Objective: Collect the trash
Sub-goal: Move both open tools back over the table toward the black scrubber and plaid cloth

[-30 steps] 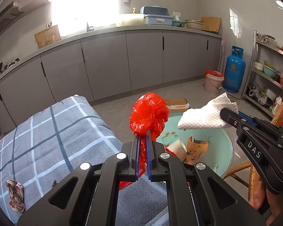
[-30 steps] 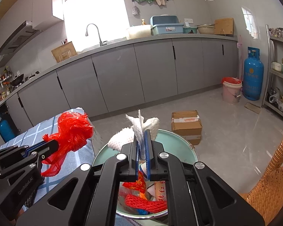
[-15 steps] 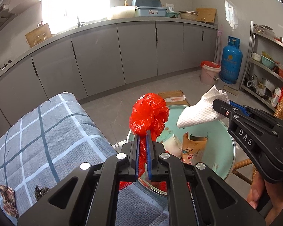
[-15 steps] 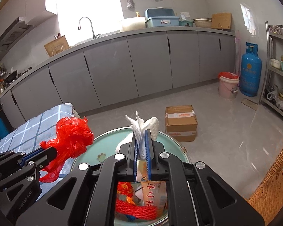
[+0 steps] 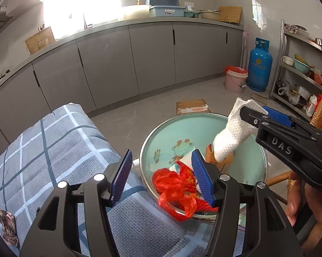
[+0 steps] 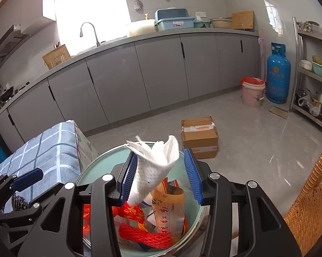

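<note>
My left gripper [image 5: 162,175] is open over the near rim of a round teal basin [image 5: 167,132]. A red plastic bag [image 5: 175,190] lies on the basin's near edge between the fingers, free of them. My right gripper [image 6: 160,174] is open above the basin [image 6: 101,167]. A white paper towel [image 6: 153,167] hangs between its jaws against the left pad [image 6: 128,173], over the basin; it also shows in the left wrist view [image 5: 229,135]. In the basin lie a paper cup, a printed paper bag [image 6: 169,209] and red netting [image 6: 146,237].
A grey plaid cushion [image 5: 43,156] lies to the left, with a crumpled scrap [image 5: 7,224] on it. A wicker chair [image 6: 311,201] is at the right. A cardboard box [image 6: 199,137], a pink bucket [image 6: 252,94] and a blue gas cylinder [image 6: 276,75] stand on the floor.
Both grippers have opened over the basin. The red bag has dropped from the left gripper onto the basin's edge. The paper towel is released and sags between the right jaws.
</note>
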A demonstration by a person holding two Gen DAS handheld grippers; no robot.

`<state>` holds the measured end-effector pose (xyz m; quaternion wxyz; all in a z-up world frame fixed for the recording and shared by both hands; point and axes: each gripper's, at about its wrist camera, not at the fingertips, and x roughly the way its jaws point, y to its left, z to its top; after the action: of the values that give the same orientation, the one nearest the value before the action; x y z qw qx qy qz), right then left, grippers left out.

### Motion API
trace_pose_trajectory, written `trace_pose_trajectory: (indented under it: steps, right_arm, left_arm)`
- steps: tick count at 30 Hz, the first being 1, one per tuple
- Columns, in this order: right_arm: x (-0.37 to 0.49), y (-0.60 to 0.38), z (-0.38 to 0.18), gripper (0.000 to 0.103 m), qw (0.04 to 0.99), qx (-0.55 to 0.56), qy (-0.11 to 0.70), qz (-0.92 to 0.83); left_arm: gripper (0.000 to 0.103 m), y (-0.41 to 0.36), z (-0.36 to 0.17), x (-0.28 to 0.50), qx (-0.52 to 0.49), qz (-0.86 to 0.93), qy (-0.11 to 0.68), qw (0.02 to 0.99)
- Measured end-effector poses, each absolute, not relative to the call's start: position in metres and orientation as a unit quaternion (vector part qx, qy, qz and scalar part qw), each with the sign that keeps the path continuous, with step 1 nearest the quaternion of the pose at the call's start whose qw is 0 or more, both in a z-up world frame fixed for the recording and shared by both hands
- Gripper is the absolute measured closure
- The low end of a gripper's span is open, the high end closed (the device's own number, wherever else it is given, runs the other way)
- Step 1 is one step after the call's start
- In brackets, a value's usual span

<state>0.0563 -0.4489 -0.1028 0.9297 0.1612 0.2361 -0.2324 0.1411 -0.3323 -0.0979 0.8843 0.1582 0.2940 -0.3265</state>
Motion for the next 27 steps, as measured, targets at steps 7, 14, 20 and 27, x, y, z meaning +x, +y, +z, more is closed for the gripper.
trace_pose_trajectory:
  steps: [7, 14, 20, 27]
  right_arm:
    - [0.053, -0.443, -0.098, 0.043, 0.931, 0.162, 0.235, -0.228]
    - [0.049, -0.433, -0.089, 0.041, 0.934, 0.162, 0.229, -0.223]
    - [0.044, -0.418, -0.087, 0.039, 0.935, 0.169, 0.23, -0.213]
    - [0.048, -0.379, -0.085, 0.039, 0.94, 0.161, 0.239, -0.18]
  left_arm:
    - [0.025, -0.32, -0.092, 0.139, 0.148, -0.313, 0.287, 0.893]
    - [0.015, -0.29, -0.073, 0.141, 0.132, -0.285, 0.263, 0.912]
    - [0.012, -0.241, -0.062, 0.141, 0.119, -0.245, 0.251, 0.929]
    - [0.009, -0.175, -0.06, 0.142, 0.101, -0.187, 0.258, 0.942]
